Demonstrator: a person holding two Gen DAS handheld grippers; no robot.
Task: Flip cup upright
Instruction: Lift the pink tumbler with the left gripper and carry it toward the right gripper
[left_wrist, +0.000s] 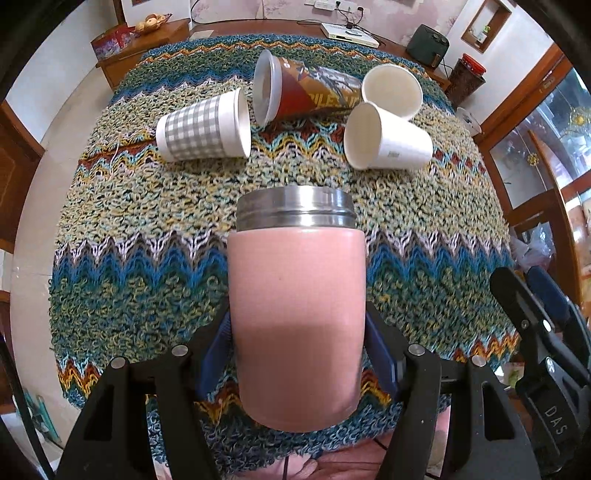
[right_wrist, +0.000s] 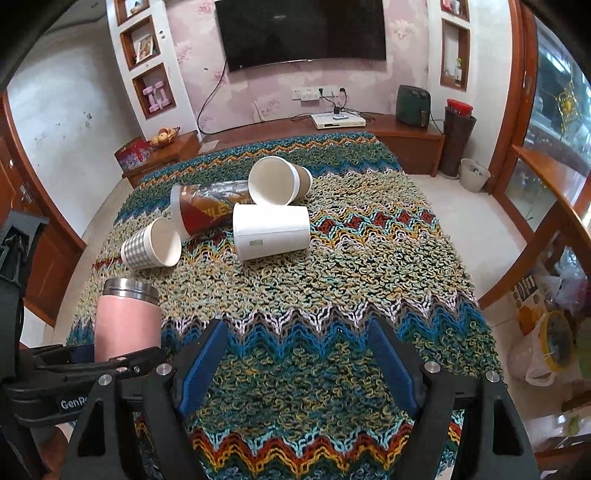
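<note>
My left gripper (left_wrist: 297, 343) is shut on a pink steel cup (left_wrist: 297, 314) with a silver rim, holding it near the table's front; the cup also shows in the right wrist view (right_wrist: 125, 321), standing about upright. Beyond it lie several cups on their sides: a grey checked paper cup (left_wrist: 203, 127) (right_wrist: 151, 245), a brown printed cup with a clear lid (left_wrist: 303, 88) (right_wrist: 207, 212), a white paper cup (left_wrist: 386, 138) (right_wrist: 271, 230) and a brown-sleeved cup (left_wrist: 391, 90) (right_wrist: 279, 181). My right gripper (right_wrist: 295, 365) is open and empty over the cloth.
A knitted zigzag cloth (right_wrist: 332, 295) covers the table. A wooden TV bench (right_wrist: 406, 133) with a white box stands behind. A wooden cabinet (right_wrist: 546, 184) and bags are on the right.
</note>
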